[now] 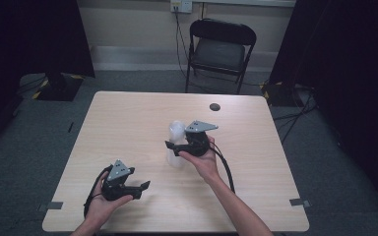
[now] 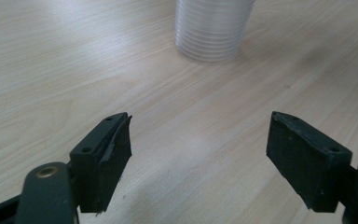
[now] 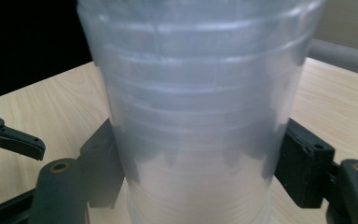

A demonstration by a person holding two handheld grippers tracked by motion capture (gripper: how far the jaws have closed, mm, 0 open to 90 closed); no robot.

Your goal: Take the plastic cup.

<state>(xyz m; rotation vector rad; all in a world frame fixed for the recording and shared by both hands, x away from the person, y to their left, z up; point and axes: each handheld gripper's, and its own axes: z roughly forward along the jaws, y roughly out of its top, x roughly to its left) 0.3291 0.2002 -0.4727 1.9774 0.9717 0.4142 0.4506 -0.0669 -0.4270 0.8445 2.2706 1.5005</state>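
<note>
clear plastic cup stack (image 3: 200, 116): one, clamped in right tool (image 3: 200, 172); left tool (image 2: 200, 158) wide open, empty.

In the right gripper view, we found the translucent ribbed plastic cup stack (image 3: 200, 116) cut off at the top and bottom edges, so its rim and base were out of frame. The stack hid the inner faces of the right gripper (image 3: 200, 179), and we could not tell whether the pads pressed on it. In the left gripper view, the upper part of the stack (image 2: 212, 30) was cut off by the top edge. In the high view, the right gripper (image 1: 174, 146) covered part of the stack (image 1: 176, 132), and we could not count the cups.
</note>
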